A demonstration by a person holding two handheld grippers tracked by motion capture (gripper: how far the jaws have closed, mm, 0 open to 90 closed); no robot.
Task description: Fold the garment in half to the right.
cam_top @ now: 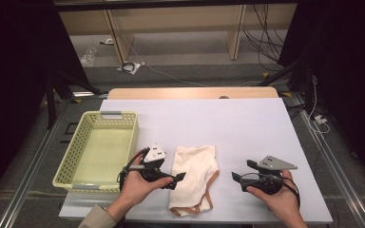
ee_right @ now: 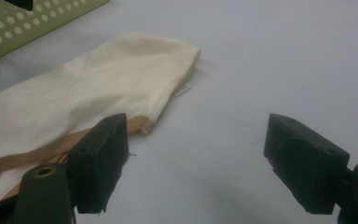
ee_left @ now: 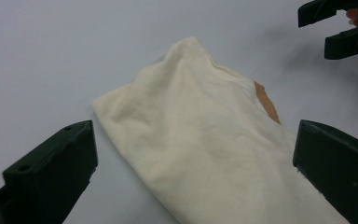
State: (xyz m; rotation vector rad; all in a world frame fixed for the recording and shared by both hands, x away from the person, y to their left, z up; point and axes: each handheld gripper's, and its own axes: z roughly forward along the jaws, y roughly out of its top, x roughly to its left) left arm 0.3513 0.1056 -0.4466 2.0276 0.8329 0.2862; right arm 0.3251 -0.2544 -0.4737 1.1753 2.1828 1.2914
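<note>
Now I am holding my left gripper [cam_top: 180, 176] with its jaws wide apart just beside one folded cream garment [cam_top: 195, 178]; the cloth is lying between my two grippers, clamped by neither; my right gripper [cam_top: 241, 172] is hovering near its other edge, jaws also spread, nothing pressing on them; one green basket [cam_top: 71, 161] is sitting beyond my left hand [cam_top: 138, 185] on the white table [cam_top: 247, 128].

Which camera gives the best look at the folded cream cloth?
The high view: the whole cloth lies flat beside the basket. The left gripper view shows one folded end close up; the right gripper view shows its tan-trimmed edge.
</note>
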